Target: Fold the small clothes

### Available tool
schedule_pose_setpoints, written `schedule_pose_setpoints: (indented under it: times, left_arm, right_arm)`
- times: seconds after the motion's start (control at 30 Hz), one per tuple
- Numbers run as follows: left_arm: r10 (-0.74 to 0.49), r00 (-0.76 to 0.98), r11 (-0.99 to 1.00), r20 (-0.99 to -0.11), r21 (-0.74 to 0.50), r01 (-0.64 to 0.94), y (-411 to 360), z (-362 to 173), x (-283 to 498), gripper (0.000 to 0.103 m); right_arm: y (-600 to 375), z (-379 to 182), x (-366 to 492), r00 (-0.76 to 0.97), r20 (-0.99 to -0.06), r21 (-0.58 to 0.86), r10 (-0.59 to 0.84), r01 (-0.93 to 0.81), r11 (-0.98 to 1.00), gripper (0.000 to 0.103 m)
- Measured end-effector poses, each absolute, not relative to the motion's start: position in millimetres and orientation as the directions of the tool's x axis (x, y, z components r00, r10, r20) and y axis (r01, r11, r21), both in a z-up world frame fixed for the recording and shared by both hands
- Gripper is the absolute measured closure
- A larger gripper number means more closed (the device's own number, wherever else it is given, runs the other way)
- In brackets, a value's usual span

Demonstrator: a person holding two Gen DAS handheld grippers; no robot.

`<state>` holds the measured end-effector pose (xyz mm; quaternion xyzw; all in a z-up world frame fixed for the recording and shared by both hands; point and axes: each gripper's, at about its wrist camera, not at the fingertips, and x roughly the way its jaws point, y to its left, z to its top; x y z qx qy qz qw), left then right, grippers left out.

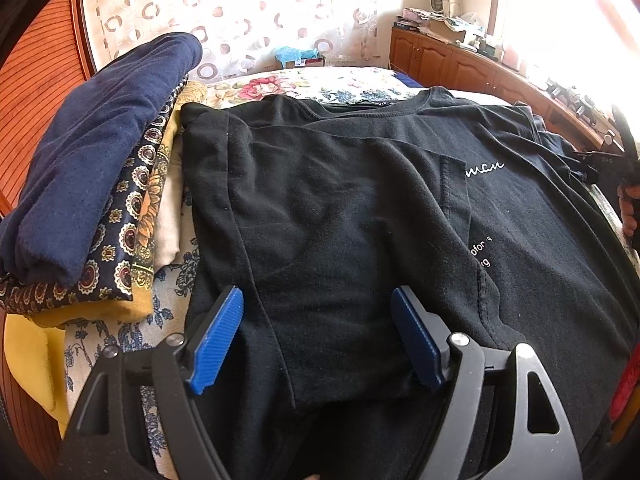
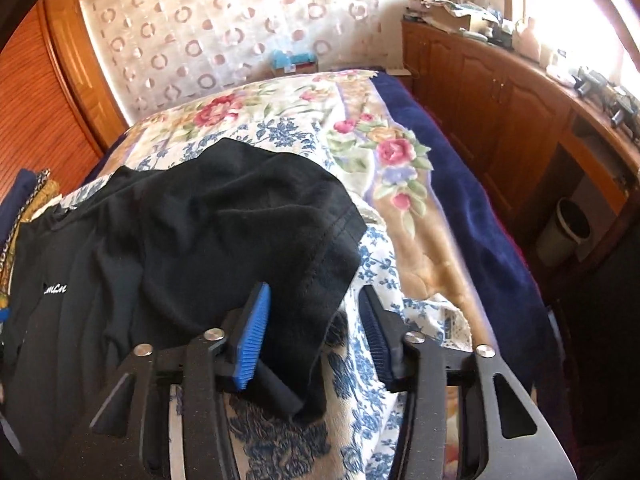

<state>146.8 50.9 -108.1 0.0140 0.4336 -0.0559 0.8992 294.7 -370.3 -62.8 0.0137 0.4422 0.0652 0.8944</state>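
Note:
A black T-shirt [image 1: 352,200] with white lettering lies on the bed, its left side folded over the middle. My left gripper [image 1: 318,312] is open just above the shirt's lower part, its blue pads either side of the folded cloth. In the right wrist view the shirt's right sleeve [image 2: 224,224] lies rumpled on the bedspread. My right gripper [image 2: 314,308] is open at the sleeve's edge, the left pad on the black cloth, the right pad over the bedspread. The right gripper's body also shows at the far right of the left wrist view [image 1: 616,168].
A pile of folded clothes [image 1: 92,184], navy on top of patterned and yellow pieces, sits left of the shirt. The floral bedspread [image 2: 360,128] stretches ahead. Wooden cabinets [image 2: 500,96] run along the right, with a bin [image 2: 564,232] beside the bed. A wooden wardrobe [image 1: 36,92] stands on the left.

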Motion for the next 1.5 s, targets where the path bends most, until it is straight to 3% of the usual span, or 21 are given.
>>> schedule_pose_setpoints:
  times: [0.03,0.13,0.23,0.5,0.7,0.87,0.9,0.93,1.0,1.03,1.5]
  left_arm:
    - [-0.090,0.618,0.993,-0.781,-0.025,0.112,50.8,-108.0,146.8,0.026]
    - [-0.082,0.620,0.994,-0.780,-0.016,0.111,49.9,-108.3,147.7,0.026]
    - [-0.085,0.637,0.994,-0.766,-0.017,0.111,50.5,-104.0,143.8,0.026]
    - [-0.101,0.741,0.994,-0.664,-0.037,0.102,52.7,-60.2,112.8,0.026]
    - [-0.155,0.773,0.988,-0.615,-0.078,0.137,48.2,-38.7,94.7,0.026]
    - [-0.160,0.785,0.986,-0.598,-0.067,0.150,37.7,-31.6,80.5,0.026]
    - [-0.160,0.786,0.986,-0.597,-0.066,0.150,36.1,-30.4,77.2,0.026]
    - [-0.163,0.787,0.986,-0.595,-0.070,0.151,35.3,-30.0,74.5,0.026]
    - [-0.164,0.789,0.986,-0.592,-0.073,0.149,33.5,-30.5,70.2,0.026]
    - [-0.162,0.791,0.986,-0.590,-0.073,0.148,33.2,-30.9,68.3,0.026]
    - [-0.184,0.788,0.983,-0.587,-0.096,0.157,22.4,-40.5,59.3,0.026]
  right_arm:
    - [-368.5,-62.6,295.9,0.600,-0.789,0.077,0.128,-0.111,0.991,0.073]
    - [-361.5,-63.1,294.8,0.618,-0.782,0.012,0.082,-0.117,0.993,0.080]
    - [-357.7,-60.6,291.7,0.633,-0.772,-0.040,0.054,-0.133,0.990,0.097]
    - [-331.8,-21.2,279.0,0.715,-0.686,-0.039,0.132,-0.218,0.975,0.101]
    - [-264.9,17.9,260.9,0.739,-0.620,-0.052,0.264,-0.374,0.926,0.101]
    - [-186.7,27.9,226.4,0.675,-0.611,-0.071,0.415,-0.568,0.820,0.099]
    - [-176.6,25.0,221.5,0.655,-0.622,-0.071,0.429,-0.593,0.802,0.095]
    - [-166.5,21.4,217.9,0.632,-0.639,-0.068,0.439,-0.614,0.786,0.083]
    - [-155.2,14.2,212.0,0.600,-0.658,-0.065,0.455,-0.647,0.759,0.070]
    - [-154.8,12.2,210.1,0.598,-0.660,-0.071,0.455,-0.653,0.754,0.068]
    - [-206.8,-33.6,227.2,0.584,-0.743,-0.030,0.326,-0.517,0.856,0.066]
